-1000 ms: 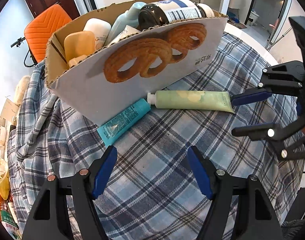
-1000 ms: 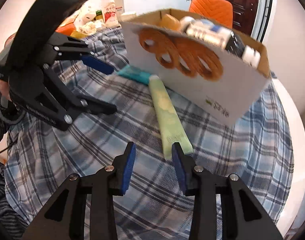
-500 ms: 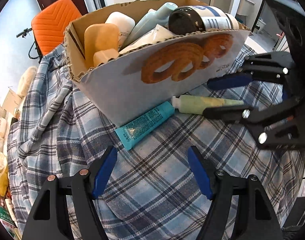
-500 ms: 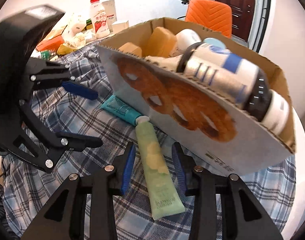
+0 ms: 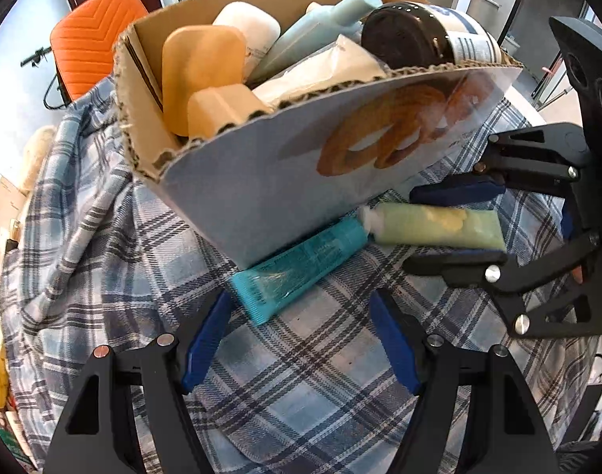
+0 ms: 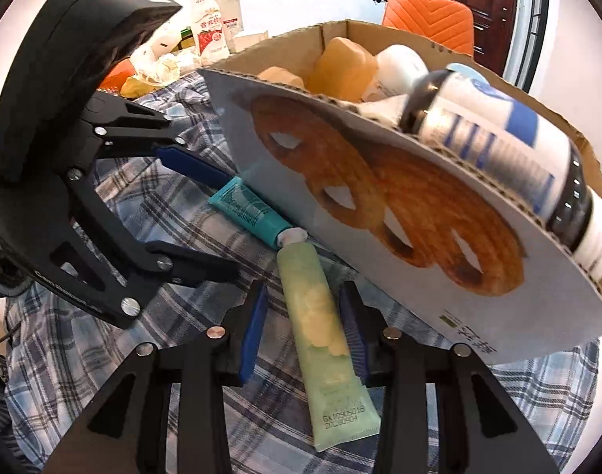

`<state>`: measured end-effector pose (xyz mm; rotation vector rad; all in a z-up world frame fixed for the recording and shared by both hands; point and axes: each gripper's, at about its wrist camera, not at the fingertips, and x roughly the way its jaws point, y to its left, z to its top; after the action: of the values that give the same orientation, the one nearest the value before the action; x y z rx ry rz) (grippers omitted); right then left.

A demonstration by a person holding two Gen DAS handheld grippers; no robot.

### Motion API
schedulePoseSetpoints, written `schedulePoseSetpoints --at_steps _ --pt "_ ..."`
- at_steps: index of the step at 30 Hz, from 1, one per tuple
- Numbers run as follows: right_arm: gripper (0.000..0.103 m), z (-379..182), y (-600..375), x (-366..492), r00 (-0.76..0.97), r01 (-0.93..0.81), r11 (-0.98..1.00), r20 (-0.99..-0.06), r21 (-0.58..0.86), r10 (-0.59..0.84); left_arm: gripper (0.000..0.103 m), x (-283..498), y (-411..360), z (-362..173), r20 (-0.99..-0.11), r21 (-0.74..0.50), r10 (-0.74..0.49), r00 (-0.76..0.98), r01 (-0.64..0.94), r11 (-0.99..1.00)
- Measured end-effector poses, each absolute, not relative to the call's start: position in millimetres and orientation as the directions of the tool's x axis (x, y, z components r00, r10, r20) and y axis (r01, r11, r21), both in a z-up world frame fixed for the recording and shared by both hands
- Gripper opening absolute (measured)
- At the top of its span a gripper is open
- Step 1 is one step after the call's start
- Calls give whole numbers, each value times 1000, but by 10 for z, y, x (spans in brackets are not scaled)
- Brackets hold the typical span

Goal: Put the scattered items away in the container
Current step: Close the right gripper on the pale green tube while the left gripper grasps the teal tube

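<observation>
The right tool (image 6: 304,326) stands part open astride the green tube (image 6: 320,328), pads either side of its middle and, as far as I can tell, not yet pressing; the left tool (image 5: 297,343) gapes wide and empty over the teal tube (image 5: 297,272). Both tubes lie on the checked cloth (image 5: 328,387) against the box (image 5: 269,181), cap to cap. They look light, soft and squashy, so a hold across the flat body seems best. The box already carries soap-coloured bottles, a white one, a pouch and a dark jar
</observation>
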<state>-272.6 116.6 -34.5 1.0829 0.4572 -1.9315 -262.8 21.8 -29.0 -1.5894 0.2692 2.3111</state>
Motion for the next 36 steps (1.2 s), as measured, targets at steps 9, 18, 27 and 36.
schedulePoseSetpoints --at_steps 9,18,27,36 --pt "37 -333 1152 -2472 -198 852 -511 -833 114 -516 75 -2329 260 -288 -944 -28 163 -287 -421 -907" --pt "37 -323 1285 -2128 -179 869 -482 -836 113 -519 75 -1995 292 -162 -941 -17 169 -292 -460 -888" --pt "50 -264 1319 -2165 -270 821 -565 -817 81 -510 75 -2549 -28 -119 -935 13 121 -333 -373 -928" --pt "50 -347 1197 -1949 -319 806 -592 -835 10 -448 75 -2380 -115 -69 -929 -9 140 -342 -357 -934"
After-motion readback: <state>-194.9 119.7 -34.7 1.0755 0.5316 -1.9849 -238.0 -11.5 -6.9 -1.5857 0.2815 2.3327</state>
